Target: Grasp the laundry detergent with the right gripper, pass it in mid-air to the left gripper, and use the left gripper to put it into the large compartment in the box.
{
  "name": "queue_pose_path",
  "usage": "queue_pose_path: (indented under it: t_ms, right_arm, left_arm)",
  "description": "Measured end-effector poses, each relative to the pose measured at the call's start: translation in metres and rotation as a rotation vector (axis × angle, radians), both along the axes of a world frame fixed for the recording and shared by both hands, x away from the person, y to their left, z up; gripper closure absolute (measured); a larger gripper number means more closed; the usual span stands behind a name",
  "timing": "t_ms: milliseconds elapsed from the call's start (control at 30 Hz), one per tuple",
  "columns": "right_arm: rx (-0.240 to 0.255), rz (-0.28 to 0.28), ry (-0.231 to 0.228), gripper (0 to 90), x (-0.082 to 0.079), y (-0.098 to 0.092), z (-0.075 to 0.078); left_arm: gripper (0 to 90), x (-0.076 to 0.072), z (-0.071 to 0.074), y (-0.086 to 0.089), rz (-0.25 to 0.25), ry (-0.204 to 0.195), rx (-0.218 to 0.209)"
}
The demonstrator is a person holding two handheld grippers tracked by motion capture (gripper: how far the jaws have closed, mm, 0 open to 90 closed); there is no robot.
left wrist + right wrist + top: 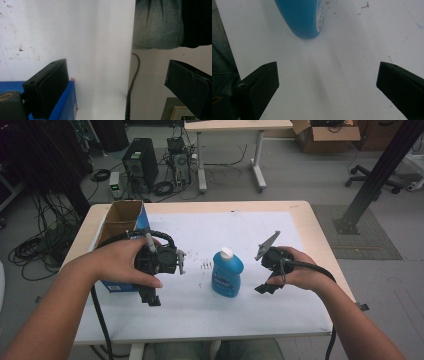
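High view: bottle point(227, 272) btwn claws, box point(121, 227) left.

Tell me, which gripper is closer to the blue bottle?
The right gripper, beside the blue bottle. The left gripper hangs farther off, by the cardboard box.

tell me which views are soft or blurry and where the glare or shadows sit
High view: evenly lit and fairly sharp, with the blue bottle crisp on the white table sheet. Left gripper view: soft throughout, the sheet washed out by glare, the blue box blurred. Right gripper view: the bottle's base is out of focus and a faint grey shadow streaks the sheet between the jaws.
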State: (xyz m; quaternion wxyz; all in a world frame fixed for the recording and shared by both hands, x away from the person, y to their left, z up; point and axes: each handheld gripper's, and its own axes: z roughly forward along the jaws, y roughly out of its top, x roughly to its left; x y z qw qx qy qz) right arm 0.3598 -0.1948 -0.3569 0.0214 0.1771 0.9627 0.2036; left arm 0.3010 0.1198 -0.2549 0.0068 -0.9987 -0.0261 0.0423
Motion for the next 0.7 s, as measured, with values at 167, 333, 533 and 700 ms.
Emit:
queue_pose_path:
  t_ms: [167,333,533,700]
  right_arm:
    - [0.029,-0.006,-0.003,4.5,-0.001,0.003,-0.007]
    - [0.064,-0.013,-0.004,4.4,-0.004,0.007,-0.013]
    - [0.09,0.009,-0.007,4.3,-0.007,0.011,-0.021]
    - [0.13,-0.002,-0.015,3.7,-0.008,0.013,-0.027]
  left_arm:
    - [5.5,0.0,0.0,-0.002,-0.003,-0.003,0.007]
    - [5.5,-0.001,0.0,-0.002,-0.007,-0.008,0.003]
    - [5.4,-0.001,0.0,-0.002,-0.004,-0.013,0.001]
    - [5.4,-0.001,-0.002,-0.002,-0.006,-0.013,0.006]
